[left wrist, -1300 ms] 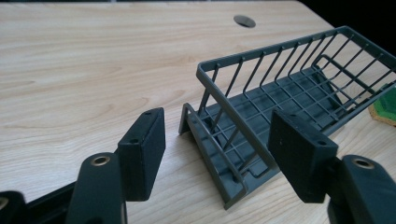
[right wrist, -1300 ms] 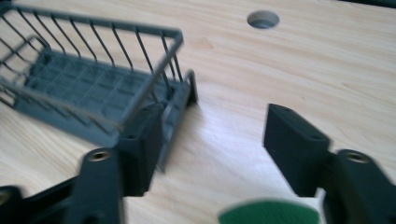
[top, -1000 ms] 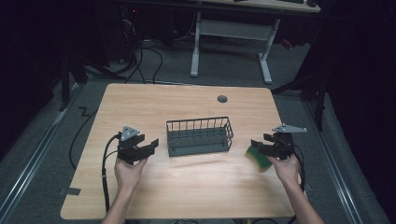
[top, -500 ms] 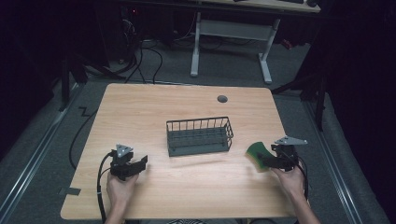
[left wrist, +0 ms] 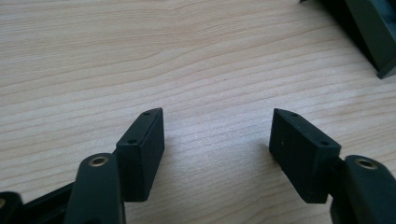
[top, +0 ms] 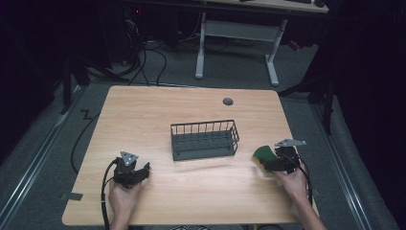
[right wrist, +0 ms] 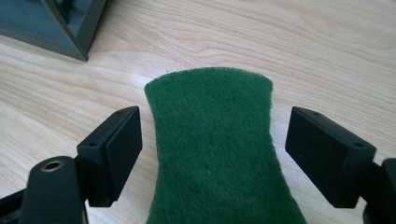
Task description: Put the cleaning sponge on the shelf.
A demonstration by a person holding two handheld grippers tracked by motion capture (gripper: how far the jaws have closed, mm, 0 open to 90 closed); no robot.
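Two grippers are sitting lower over the table (top: 143,110) than a second ago, both hands having sunk toward the wood and drawn nearer the person. On the right gripper (right wrist: 212,154) the jaws have just been opening and are now standing wide apart, with the green scouring pad (right wrist: 215,149) lying flat on the wood between them, a clear gap showing on each side of it, so the pads are no longer pressing it; a second ago the pad was being carried pinched and raised off the table. In the high view the right gripper (top: 268,164) is resting just behind the pad (top: 262,154), with the wire basket (top: 205,140) well off to its left. On the left gripper (left wrist: 217,140) the jaws are gaping wide with only bare wood between them, and a corner of the basket (left wrist: 373,32) is showing far beyond its right finger
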